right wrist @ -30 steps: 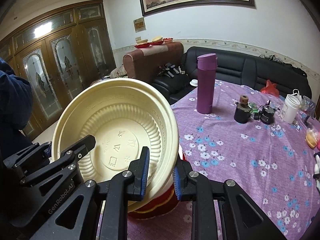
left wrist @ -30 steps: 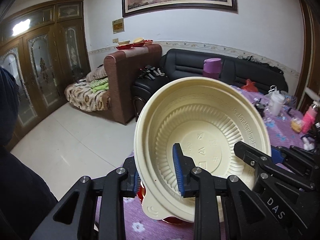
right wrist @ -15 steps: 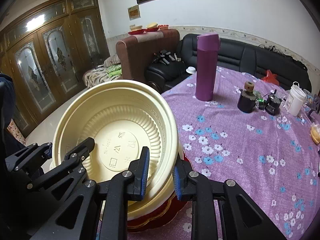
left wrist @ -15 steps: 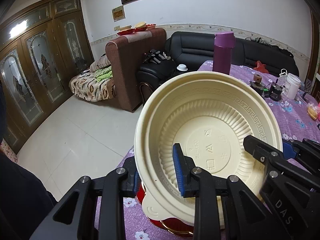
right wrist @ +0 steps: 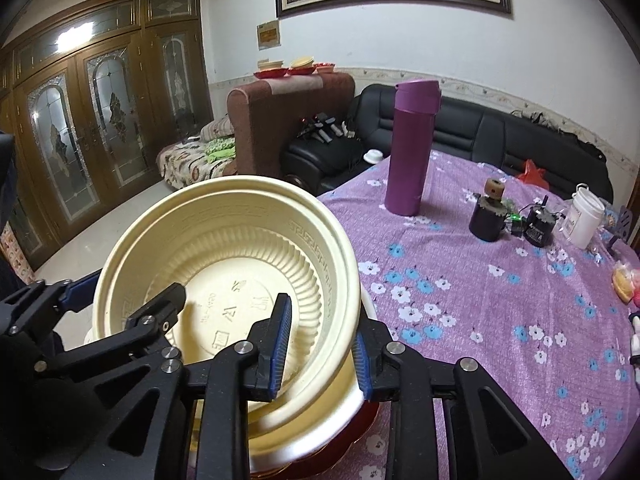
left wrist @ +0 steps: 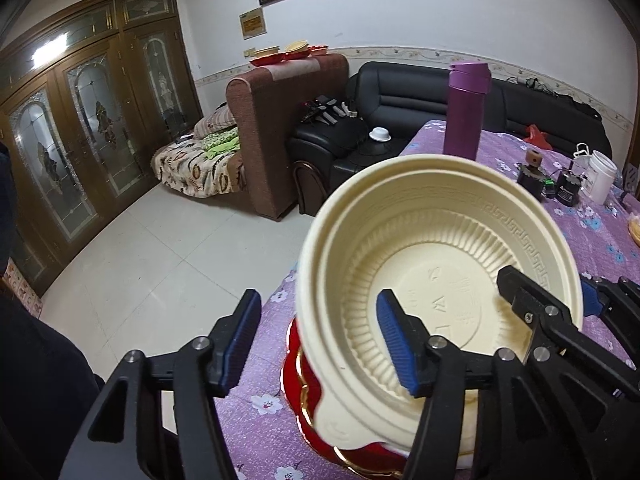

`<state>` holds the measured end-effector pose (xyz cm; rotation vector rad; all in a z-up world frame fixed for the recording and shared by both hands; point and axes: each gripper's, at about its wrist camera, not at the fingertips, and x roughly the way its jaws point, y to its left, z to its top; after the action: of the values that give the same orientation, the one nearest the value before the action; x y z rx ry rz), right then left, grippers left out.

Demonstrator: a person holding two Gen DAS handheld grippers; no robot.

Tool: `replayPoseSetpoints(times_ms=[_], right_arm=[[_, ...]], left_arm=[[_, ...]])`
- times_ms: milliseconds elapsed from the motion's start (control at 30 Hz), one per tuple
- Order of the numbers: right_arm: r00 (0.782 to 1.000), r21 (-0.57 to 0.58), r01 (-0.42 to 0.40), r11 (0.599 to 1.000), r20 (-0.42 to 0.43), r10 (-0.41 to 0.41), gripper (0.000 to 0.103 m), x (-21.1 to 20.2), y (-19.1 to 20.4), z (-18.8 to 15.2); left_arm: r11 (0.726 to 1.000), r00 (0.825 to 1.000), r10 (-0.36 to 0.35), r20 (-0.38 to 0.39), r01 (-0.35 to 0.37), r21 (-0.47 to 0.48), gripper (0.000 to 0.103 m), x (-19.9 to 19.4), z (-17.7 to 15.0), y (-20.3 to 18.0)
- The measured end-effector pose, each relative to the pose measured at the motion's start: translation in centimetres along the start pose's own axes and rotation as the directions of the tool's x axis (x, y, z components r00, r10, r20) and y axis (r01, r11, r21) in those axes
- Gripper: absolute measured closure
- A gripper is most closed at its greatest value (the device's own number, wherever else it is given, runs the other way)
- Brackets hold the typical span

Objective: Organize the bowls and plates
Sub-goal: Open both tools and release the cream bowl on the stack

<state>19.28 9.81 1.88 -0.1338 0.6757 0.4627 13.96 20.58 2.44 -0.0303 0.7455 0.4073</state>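
Cream bowl (left wrist: 436, 280) nested on a red plate (left wrist: 304, 392) at the table edge (left wrist: 276, 320) — left gripper (left wrist: 316, 340) spread wide, straddling its rim; right gripper (right wrist: 320, 344) narrower, likewise.

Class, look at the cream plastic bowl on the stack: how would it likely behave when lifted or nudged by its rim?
The cream bowl looks like thin ribbed plastic, so it is probably light and may flex at the rim. It sits tilted on the bowl beneath, so a nudge could slide it. The left hand-held gripper stands open around the rim.
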Motion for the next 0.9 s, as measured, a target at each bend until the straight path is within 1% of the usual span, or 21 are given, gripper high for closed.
replayPoseSetpoints(times_ms=[133, 200, 267, 333, 433, 500, 533, 567, 600, 667, 733, 800, 900], right_arm=[[1.000, -0.011, 0.002, 1.000, 0.027, -0.001, 0.067, -0.1, 0.1, -0.1], [1.000, 0.004, -0.015, 1.000, 0.026, 0.015, 0.062, -0.2, -0.1, -0.1], [0.999, 0.023, -0.032, 0.999, 0.032, 0.031, 0.052, -0.4, -0.5, -0.1], [0.998, 0.040, -0.049, 0.998, 0.044, 0.048, 0.046, -0.8, -0.7, -0.1], [0.997, 0.045, -0.070, 0.997, 0.047, 0.068, 0.044, -1.1, -0.7, -0.1], [0.997, 0.039, -0.066, 0.997, 0.052, 0.063, 0.044, -1.3, -0.4, -0.1], [0.997, 0.037, -0.062, 0.997, 0.056, 0.060, 0.042, -1.4, -0.3, -0.1], [0.997, 0.033, -0.048, 0.998, 0.066, 0.045, 0.035, -1.6, -0.3, -0.2], [0.996, 0.027, -0.022, 0.999, 0.090, 0.019, 0.032, -2.0, -0.2, -0.2], [0.993, 0.019, -0.001, 1.000, 0.119, -0.001, 0.021, -2.4, -0.3, -0.1], [0.991, 0.018, 0.010, 1.000, 0.136, -0.012, 0.018, -2.8, -0.4, 0.0], [0.989, 0.035, 0.012, 0.999, 0.145, -0.017, 0.017, -3.3, -0.6, 0.1], [0.988, 0.057, 0.005, 0.998, 0.152, -0.013, 0.016, -4.2, -1.0, 0.0]], left_arm=[[0.999, 1.000, 0.004, 0.001, -0.004, -0.034, 0.036, -0.2, -0.1, 0.8], [0.999, 1.000, -0.002, 0.003, 0.002, -0.054, 0.034, -0.4, -0.2, 1.3], [0.997, 1.000, -0.010, 0.002, 0.010, -0.081, 0.033, -0.7, -0.3, 1.9], [0.995, 1.000, -0.018, 0.002, 0.019, -0.102, 0.030, -0.9, -0.6, 2.4], [0.992, 1.000, -0.028, -0.002, 0.028, -0.125, 0.029, -1.1, -0.9, 2.9], [0.991, 1.000, -0.028, 0.000, 0.028, -0.131, 0.029, -1.3, -1.1, 3.1], [0.991, 1.000, -0.025, 0.003, 0.025, -0.135, 0.029, -1.5, -1.2, 3.2], [0.990, 1.000, -0.022, 0.009, 0.023, -0.141, 0.029, -1.8, -1.3, 3.3], [0.989, 1.000, -0.022, 0.014, 0.023, -0.146, 0.029, -2.0, -1.3, 3.4], [0.987, 0.999, -0.023, 0.026, 0.027, -0.160, 0.029, -2.5, -1.4, 3.7], [0.986, 0.999, -0.022, 0.035, 0.027, -0.163, 0.028, -2.7, -1.4, 3.8], [0.988, 0.999, -0.017, 0.043, 0.023, -0.155, 0.027, -3.2, -1.5, 3.7], [0.991, 0.997, 0.011, 0.075, 0.000, -0.137, 0.027, -4.2, -1.8, 3.2]])
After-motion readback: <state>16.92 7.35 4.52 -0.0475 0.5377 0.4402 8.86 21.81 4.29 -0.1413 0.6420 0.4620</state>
